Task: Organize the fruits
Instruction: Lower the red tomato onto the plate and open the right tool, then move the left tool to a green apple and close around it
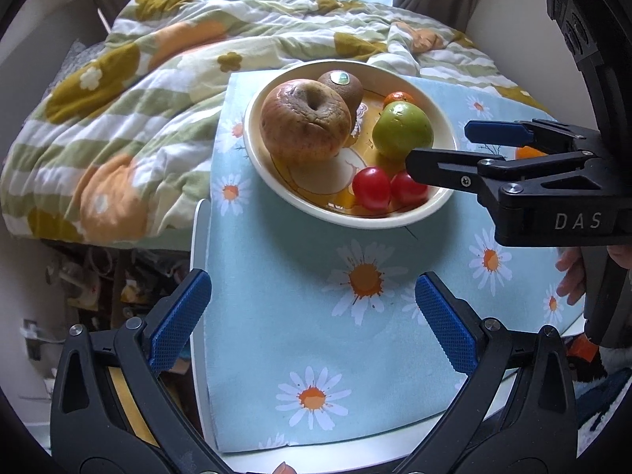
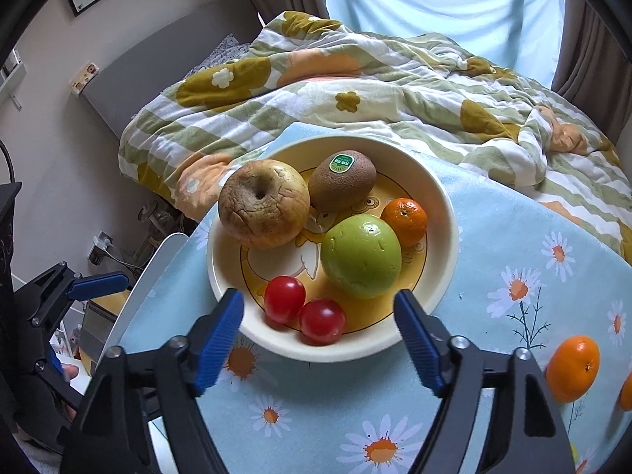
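Note:
A cream bowl (image 2: 442, 205) on the daisy cloth holds a wrinkled brown apple (image 2: 264, 203), a kiwi (image 2: 342, 186), a green fruit (image 2: 361, 256), a small orange (image 2: 405, 221) and two red tomatoes (image 2: 302, 310). The bowl also shows in the left wrist view (image 1: 252, 134). My right gripper (image 2: 318, 339) is open and empty, just over the bowl's near rim by the tomatoes; it also shows in the left wrist view (image 1: 438, 146). My left gripper (image 1: 312, 328) is open and empty above the cloth, short of the bowl. A loose orange (image 2: 572, 369) lies on the cloth at right.
A rumpled flowered quilt (image 2: 355, 91) on the bed lies right behind the table. The table's white edge (image 1: 199, 276) drops off on the left to floor clutter. Another orange fruit (image 2: 627, 391) shows at the far right edge.

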{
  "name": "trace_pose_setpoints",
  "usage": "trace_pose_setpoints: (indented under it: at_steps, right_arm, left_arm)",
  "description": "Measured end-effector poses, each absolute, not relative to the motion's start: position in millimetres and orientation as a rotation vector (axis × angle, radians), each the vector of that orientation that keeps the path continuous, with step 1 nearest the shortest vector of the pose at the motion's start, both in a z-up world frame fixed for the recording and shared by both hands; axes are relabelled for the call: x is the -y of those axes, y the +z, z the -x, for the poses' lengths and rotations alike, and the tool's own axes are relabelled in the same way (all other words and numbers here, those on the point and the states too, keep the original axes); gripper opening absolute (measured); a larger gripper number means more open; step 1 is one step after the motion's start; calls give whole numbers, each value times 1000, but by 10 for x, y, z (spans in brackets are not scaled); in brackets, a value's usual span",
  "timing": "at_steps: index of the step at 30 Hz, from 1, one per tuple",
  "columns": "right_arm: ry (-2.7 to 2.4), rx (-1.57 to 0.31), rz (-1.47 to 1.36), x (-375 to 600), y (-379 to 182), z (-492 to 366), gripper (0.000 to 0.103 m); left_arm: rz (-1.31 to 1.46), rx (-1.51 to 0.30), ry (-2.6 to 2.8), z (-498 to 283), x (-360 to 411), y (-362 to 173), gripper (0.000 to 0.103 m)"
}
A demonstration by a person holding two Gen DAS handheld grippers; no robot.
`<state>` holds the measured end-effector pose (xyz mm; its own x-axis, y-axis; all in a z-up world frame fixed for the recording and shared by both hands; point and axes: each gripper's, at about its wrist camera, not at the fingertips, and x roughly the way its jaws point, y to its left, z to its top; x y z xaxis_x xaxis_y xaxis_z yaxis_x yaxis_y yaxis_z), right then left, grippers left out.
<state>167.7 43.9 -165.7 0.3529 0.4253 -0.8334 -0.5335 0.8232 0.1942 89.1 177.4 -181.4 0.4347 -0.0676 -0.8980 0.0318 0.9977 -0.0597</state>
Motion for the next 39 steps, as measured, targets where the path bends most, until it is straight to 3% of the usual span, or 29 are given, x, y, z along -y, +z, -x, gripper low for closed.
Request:
trace_pose_setpoints:
  at_steps: [1, 3, 24, 39]
  right_arm:
    - [616, -1031, 113, -420, -1646, -1674, 89]
    - [598, -1023, 110, -384, -1628, -1677, 102]
    - [472, -973, -8, 72, -998, -1453, 102]
    - [314, -908, -6, 1215, -677, -1122, 102]
  left_arm:
    - [34, -1122, -66, -894, -1762, -1814, 103]
    - [27, -1122, -71, -894, -1741, -1806, 103]
    - [-64, -1049, -147, -847, -1587, -1223, 103]
    - [-99, -952, -218, -928, -573, -900, 103]
